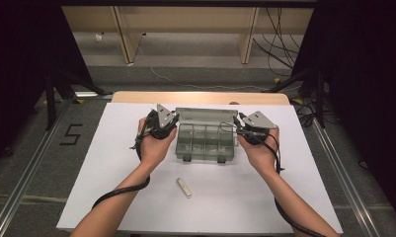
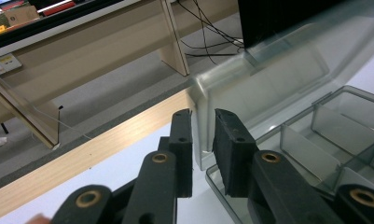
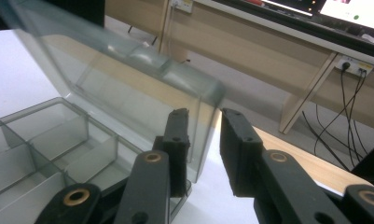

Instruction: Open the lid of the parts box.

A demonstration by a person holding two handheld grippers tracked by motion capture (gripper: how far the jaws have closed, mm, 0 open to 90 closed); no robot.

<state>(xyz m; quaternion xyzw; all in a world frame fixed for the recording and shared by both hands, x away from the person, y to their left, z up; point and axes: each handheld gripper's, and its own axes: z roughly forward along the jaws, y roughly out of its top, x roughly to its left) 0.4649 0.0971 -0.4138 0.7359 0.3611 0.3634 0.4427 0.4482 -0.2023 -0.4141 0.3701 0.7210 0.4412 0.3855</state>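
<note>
A clear smoky plastic compartment box (image 1: 205, 145) sits on the white table top, its hinged lid (image 1: 205, 114) raised at the far side. My left gripper (image 1: 176, 119) is at the lid's left end and my right gripper (image 1: 236, 121) at its right end. In the left gripper view the lid (image 2: 268, 70) has its end edge filling the narrow gap of my left gripper (image 2: 203, 114), above the empty compartments (image 2: 315, 135). In the right gripper view the lid (image 3: 128, 79) leans over the box (image 3: 45, 135), its corner pinched in my right gripper (image 3: 204, 114).
A small white stick-shaped piece (image 1: 184, 187) lies on the white sheet (image 1: 111, 182) near the front. A wooden table edge (image 1: 200, 97) runs behind the box. Beyond it are wooden bench legs (image 1: 125, 34), floor cables (image 1: 279, 49) and black stands (image 1: 50, 94) at both sides.
</note>
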